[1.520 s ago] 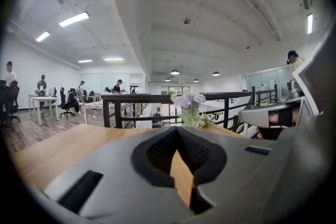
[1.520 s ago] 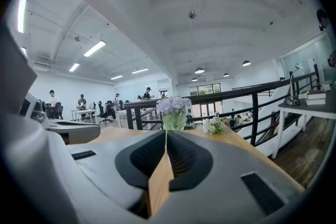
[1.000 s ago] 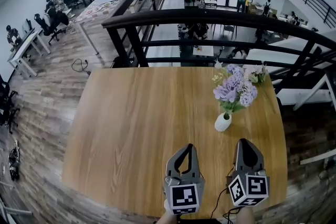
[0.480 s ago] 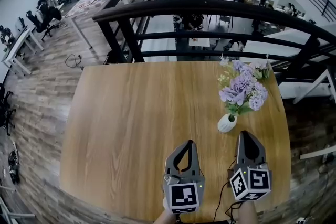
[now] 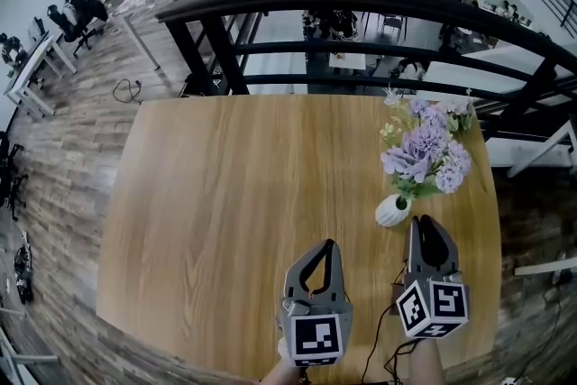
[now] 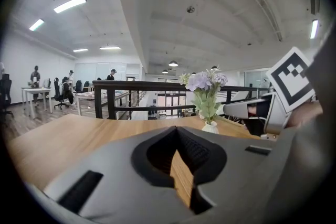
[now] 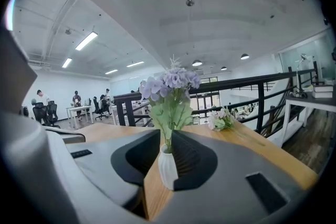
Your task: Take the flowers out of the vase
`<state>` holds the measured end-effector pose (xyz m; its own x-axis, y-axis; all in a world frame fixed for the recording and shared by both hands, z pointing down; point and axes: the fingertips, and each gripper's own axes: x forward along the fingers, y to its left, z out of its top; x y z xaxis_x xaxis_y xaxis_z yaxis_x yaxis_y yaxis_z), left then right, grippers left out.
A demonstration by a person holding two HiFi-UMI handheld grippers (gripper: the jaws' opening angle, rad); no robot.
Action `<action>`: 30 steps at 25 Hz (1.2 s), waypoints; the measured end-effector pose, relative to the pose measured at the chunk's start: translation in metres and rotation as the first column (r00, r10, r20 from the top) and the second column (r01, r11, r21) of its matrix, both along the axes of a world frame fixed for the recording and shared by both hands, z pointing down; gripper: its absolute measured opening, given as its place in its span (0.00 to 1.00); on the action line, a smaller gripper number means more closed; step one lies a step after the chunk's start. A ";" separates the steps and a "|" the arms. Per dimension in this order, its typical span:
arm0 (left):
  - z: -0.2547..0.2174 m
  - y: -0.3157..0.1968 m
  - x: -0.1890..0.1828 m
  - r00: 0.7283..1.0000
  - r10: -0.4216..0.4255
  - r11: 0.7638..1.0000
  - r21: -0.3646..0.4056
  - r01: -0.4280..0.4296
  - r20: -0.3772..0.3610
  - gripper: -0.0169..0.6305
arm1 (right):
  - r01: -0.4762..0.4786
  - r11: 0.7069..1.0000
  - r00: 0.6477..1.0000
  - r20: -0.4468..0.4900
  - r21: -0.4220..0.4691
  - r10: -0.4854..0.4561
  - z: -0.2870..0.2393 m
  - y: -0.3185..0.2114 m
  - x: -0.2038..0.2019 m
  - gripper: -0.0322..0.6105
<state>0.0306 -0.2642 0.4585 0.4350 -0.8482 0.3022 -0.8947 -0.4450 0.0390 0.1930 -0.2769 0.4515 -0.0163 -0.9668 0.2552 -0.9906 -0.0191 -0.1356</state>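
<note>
Flowers [image 5: 424, 153] sit ahead of the right gripper [image 5: 425, 232], whose empty jaws are opening toward their white vase [image 5: 393, 211], right of centre in the head view, likely for a grasp; the left gripper [image 5: 326, 246] is closed, empty.

Wooden table [image 5: 225, 212]: light, warm-toned top, grain running away from me, rounded corners, far edge close against a dark railing [image 5: 361, 0]. I count two things directly on it. A small white ribbed vase [image 5: 392, 211] stands upright toward the right edge, on the nearer half. A loose sprig [image 7: 224, 119] of pale flowers lies flat near the far right corner, well apart from the vase.
</note>
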 end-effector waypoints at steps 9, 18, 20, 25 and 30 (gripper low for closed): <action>0.011 -0.001 0.014 1.000 -0.003 0.999 -0.034 0.003 0.025 0.07 | 0.030 0.999 0.999 0.041 -0.039 -0.028 0.019 -0.027 0.008 0.25; 0.020 -0.010 0.017 0.999 -0.023 0.998 -0.051 0.024 0.022 0.07 | 0.096 0.993 0.993 0.071 -0.072 -0.091 0.031 -0.051 0.006 0.33; 0.023 -0.010 0.015 0.999 -0.026 0.998 -0.055 0.028 0.027 0.07 | 0.108 0.992 0.992 0.077 -0.071 -0.102 0.033 -0.055 0.005 0.33; 0.027 -0.007 0.014 0.999 -0.039 0.997 -0.069 0.041 0.030 0.07 | 0.144 0.987 0.988 0.073 -0.070 -0.139 0.037 -0.057 0.003 0.33; 0.031 -0.008 0.009 0.998 -0.046 0.996 -0.079 0.049 0.035 0.07 | 0.182 0.981 0.983 0.038 -0.068 -0.179 0.040 -0.060 -0.001 0.33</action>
<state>0.0397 -0.2718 0.4893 0.3833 -0.8405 0.3830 -0.9162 -0.3985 0.0423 0.1924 -0.3369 0.4911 -0.1979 -0.9268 0.3191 -0.9739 0.1490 -0.1712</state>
